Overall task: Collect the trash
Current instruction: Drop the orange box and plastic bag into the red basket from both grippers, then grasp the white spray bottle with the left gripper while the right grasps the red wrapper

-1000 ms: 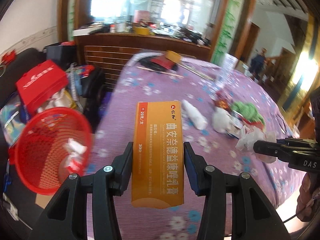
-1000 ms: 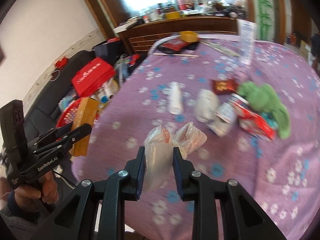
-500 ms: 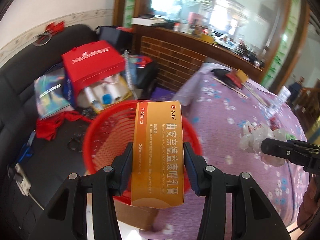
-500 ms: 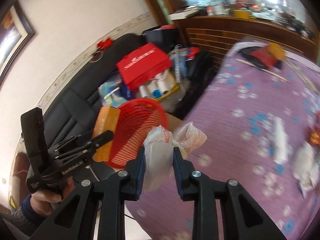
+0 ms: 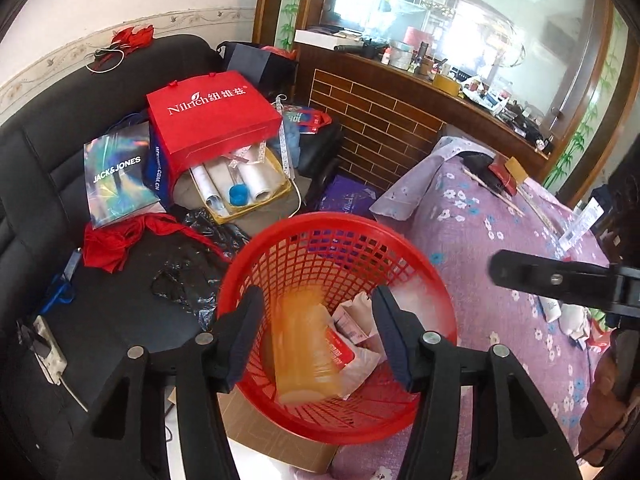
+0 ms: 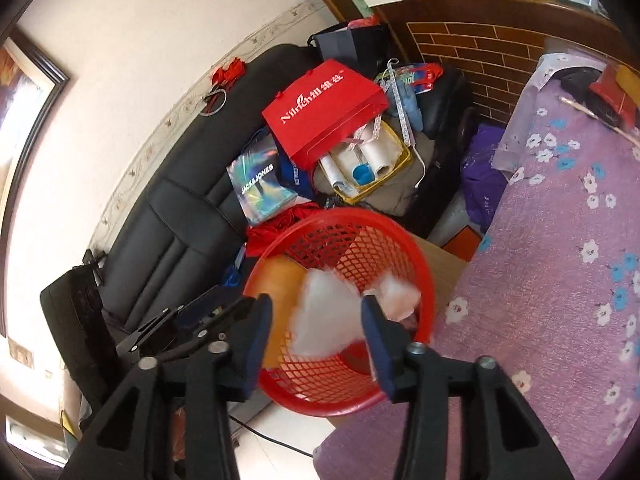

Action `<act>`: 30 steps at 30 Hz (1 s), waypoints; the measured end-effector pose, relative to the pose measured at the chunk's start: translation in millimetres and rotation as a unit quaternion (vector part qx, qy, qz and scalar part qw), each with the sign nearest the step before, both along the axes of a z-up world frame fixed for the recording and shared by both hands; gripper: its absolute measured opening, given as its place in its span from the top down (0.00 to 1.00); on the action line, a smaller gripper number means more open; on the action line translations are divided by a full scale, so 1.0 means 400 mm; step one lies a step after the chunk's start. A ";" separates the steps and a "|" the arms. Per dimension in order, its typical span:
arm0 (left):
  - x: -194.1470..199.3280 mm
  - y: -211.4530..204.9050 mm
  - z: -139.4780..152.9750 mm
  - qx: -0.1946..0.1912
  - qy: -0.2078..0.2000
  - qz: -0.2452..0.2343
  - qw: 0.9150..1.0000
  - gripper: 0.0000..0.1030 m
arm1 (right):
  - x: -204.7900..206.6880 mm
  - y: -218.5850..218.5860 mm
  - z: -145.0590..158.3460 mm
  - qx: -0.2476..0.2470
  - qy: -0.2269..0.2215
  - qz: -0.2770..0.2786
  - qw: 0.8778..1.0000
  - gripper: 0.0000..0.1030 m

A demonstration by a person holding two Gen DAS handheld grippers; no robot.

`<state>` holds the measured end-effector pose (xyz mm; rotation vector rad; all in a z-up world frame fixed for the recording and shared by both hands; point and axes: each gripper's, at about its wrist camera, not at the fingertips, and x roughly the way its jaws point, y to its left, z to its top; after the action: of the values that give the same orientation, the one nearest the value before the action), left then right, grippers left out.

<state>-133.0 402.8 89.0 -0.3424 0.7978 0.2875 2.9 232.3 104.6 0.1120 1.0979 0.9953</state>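
A red mesh basket (image 5: 320, 220) stands beside the table, with wrappers in its bottom. Straight above it my left gripper (image 5: 318, 320) hangs with its jaws opening. The orange medicine box (image 5: 304, 352) is a blur between and below them, loose and dropping into the basket. My right gripper (image 6: 316, 320) is over the same basket (image 6: 344, 214), its jaws opening too. The white plastic bag (image 6: 328, 320) is blurred between them, free of the pads and falling. The orange box (image 6: 284, 280) shows at the basket's left wall.
The basket sits on a cardboard box (image 5: 276, 444). A black sofa (image 5: 44, 168) behind it carries a red paper bag (image 5: 212, 120), a shiny bag and rolls. The purple flowered table (image 5: 500, 232) lies to the right, and a brick-patterned counter (image 5: 384, 128) stands at the back.
Both grippers swung left from over the table to above the red basket. Both jaws have spread; the orange box and the plastic bag have come loose and are falling in.
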 end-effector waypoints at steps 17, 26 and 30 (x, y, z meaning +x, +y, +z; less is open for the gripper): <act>0.048 -0.374 -0.037 -0.003 0.021 -0.164 0.986 0.44 | -0.087 -0.497 -0.004 -0.077 -0.079 -0.155 0.982 0.27; 0.041 -0.615 -0.034 0.005 0.040 -0.245 0.969 0.41 | -0.131 -0.832 -0.017 -0.182 -0.158 -0.220 0.945 0.27; 0.032 -0.687 -0.040 0.011 0.055 -0.261 0.964 0.40 | -0.086 -0.955 -0.031 -0.217 -0.173 -0.213 0.937 0.27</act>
<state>-120.3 128.2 73.2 -0.0861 0.9615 -0.1809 -31.7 -149.8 92.1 -0.1746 0.8909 0.3501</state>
